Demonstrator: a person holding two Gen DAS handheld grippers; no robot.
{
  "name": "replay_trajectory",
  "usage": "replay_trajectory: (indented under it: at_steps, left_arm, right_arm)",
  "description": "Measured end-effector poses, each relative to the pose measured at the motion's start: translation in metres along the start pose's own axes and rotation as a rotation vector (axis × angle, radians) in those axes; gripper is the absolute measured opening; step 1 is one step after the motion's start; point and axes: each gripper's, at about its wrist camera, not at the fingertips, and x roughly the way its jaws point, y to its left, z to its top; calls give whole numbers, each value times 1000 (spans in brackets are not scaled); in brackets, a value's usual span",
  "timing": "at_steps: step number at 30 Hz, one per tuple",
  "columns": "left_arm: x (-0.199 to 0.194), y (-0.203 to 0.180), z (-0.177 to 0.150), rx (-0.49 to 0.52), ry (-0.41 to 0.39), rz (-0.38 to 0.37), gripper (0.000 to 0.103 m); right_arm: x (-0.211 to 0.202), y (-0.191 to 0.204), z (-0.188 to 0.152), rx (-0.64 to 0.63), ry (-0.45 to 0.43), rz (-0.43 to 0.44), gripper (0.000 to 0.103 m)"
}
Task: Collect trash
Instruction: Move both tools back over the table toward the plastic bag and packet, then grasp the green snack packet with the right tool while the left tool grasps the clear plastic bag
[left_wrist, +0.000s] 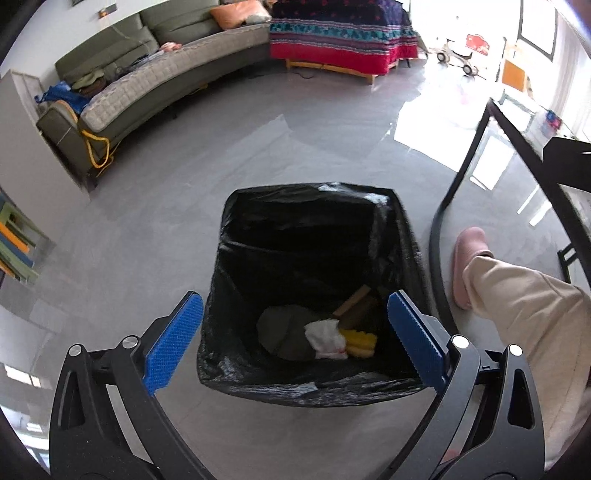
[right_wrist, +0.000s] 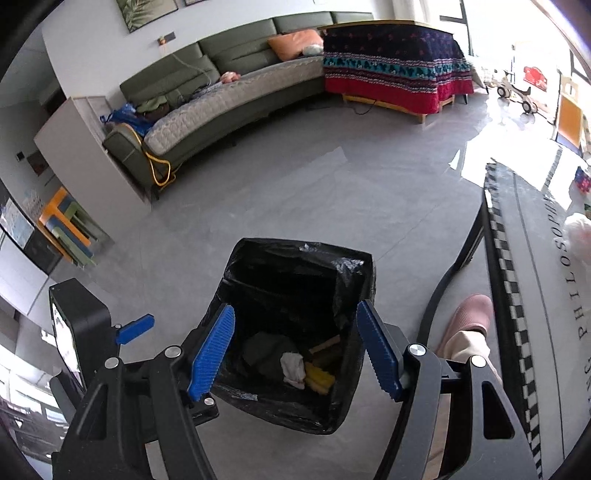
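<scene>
Right wrist view only: left gripper (right_wrist: 135, 328) at 9 o'clock, lettered tabletop (right_wrist: 546, 280) at 3.
Both spread wide, empty, right gripper (right_wrist: 295, 349) above lined bin (right_wrist: 334, 273) on grey floor (right_wrist: 295, 192); trash (right_wrist: 293, 369) inside; sofa (right_wrist: 221, 96) at 11.

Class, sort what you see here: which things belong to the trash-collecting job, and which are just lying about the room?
Belongs to the job:
- bin with black liner
- white wad, yellow sponge and brown card inside it
- left tool and right tool, both open and empty

Just lying about:
- sofa
- orange cushion
- patterned cloth
- pink slipper
</scene>
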Motion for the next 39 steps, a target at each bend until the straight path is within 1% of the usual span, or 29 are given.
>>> replay_trajectory:
  at_steps: [2,7,11,19,24,28,31,34,37,39]
  left_arm:
    - [-5,-10,5,14,-8,-13,97]
    - [-18,-45,29,57,-36,-90,97]
    - [-27,-87,49,130,-66,-135,97]
    - [-38,-173,84,278,-92,-219,97]
    - [-43,-223,102,358,-107,-270,97]
    - [-43,-268,120,417,-127,-322,97]
    - [-40,-299,130,447,-136,-358,97]
    - [-33,-328,139,481,-132,-387,97]
    - [-28,-353,143,507,-125,-411,97]
    - [-26,-363,145,519,-122,-424,97]
  right_arm:
    - [-8,-8,0,17,-16,-5,70]
    - [-32,-40,-1,56,-59,-40,70]
    - [-54,-79,-1,116,-91,-99,70]
    - [-91,-161,1,246,-156,-191,70]
    - [-108,-215,8,299,-177,-250,70]
    - [-114,-262,18,320,-166,-300,70]
    - [-113,-292,26,327,-148,-319,70]
    - [-101,-325,37,314,-109,-349,69]
    - [-86,-349,49,290,-62,-372,67]
    - [-75,-358,55,268,-34,-377,66]
